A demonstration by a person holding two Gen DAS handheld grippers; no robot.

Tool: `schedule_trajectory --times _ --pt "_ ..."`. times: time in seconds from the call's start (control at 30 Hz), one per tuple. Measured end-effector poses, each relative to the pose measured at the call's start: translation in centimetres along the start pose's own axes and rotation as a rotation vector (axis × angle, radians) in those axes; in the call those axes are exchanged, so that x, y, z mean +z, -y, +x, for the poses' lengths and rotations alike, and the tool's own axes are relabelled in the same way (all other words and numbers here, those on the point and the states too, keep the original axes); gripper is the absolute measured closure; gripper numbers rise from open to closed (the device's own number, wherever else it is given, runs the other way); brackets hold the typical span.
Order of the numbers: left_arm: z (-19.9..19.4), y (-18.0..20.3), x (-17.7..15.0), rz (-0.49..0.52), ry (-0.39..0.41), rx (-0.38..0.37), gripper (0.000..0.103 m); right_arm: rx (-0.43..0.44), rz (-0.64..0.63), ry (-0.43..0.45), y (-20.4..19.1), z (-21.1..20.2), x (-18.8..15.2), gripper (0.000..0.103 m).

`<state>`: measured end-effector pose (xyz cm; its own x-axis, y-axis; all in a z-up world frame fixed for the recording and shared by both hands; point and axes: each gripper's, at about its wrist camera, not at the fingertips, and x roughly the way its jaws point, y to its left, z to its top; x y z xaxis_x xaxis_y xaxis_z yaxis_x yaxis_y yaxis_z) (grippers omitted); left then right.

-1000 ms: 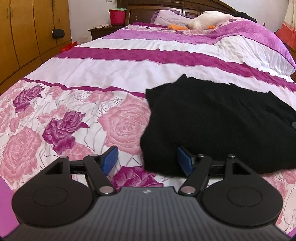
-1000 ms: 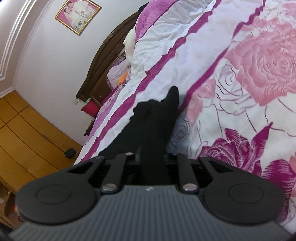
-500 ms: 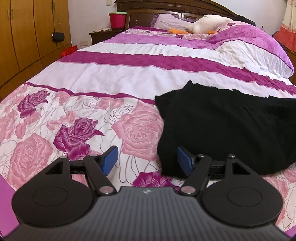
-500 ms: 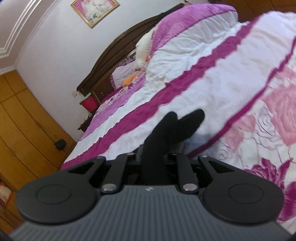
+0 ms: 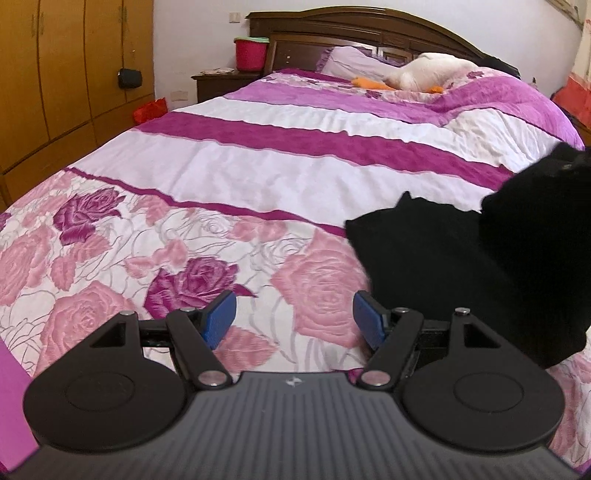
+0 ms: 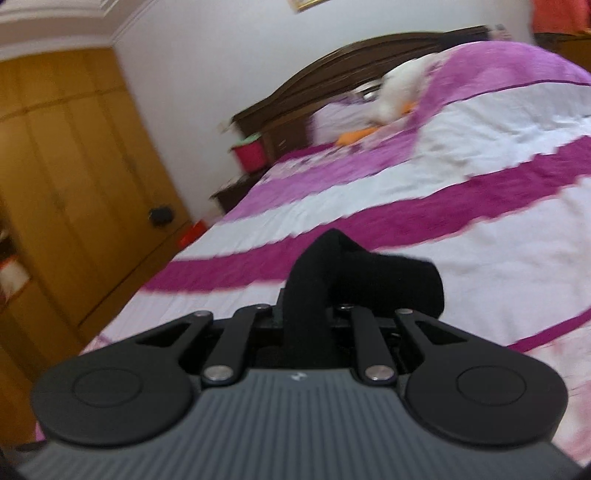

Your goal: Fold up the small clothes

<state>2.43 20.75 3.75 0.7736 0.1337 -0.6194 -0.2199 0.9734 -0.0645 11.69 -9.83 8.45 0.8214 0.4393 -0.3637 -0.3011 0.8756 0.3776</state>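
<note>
A bed spread with a rose-printed, purple-striped quilt [image 5: 229, 173] fills both views. Nearest, the left gripper [image 5: 291, 317] hangs spread and empty over the roses, just left of the black garment [image 5: 443, 266]. That cloth lies on the quilt's right side, one part lifted. The right gripper [image 6: 308, 314] pinches a bunch of it. Folding looks barely underway; flattening and further folds remain. Beyond, a white plush toy [image 5: 428, 74] rests by the headboard [image 5: 369, 29].

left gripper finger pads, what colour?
Blue pads on the left gripper; clearest in left wrist view.
</note>
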Motion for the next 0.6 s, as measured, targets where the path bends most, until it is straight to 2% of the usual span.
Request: schedule_trajectory --times 0.1,0.2,0.27,0.4,0.43,0.47,0.6 --pt "0.3 -1.1 -0.4 -0.020 -0.003 -0.001 0.028 -0.001 -0.095 -0.064 -3.2 3.0 -2.1 0.088" --pt "0.5 -2.1 -0.7 -0.040 -0.005 -0.001 0.028 0.008 -0.147 -0.152 -5.2 5.7 -4.6 0.088" --pt "0.5 -2.6 -0.8 -0.050 -0.003 -0.001 0.028 0.010 -0.161 -0.178 -5.9 6.6 -6.0 0.087" --pt "0.5 -3.2 -0.7 -0.053 0.007 -0.003 0.028 0.067 -0.141 -0.194 -6.2 5.9 -7.2 0.079" --pt "0.5 -3.2 -0.6 -0.054 0.010 -0.005 0.028 0.083 -0.141 -0.187 -6.2 5.4 -7.2 0.073" --pt "0.5 -3.3 -0.5 -0.055 0.013 -0.008 0.028 0.107 -0.139 -0.182 -6.2 4.7 -7.1 0.067" --pt "0.3 -3.0 0.0 -0.055 0.034 -0.018 0.028 0.215 -0.109 -0.171 -6.2 1.8 -6.4 0.059"
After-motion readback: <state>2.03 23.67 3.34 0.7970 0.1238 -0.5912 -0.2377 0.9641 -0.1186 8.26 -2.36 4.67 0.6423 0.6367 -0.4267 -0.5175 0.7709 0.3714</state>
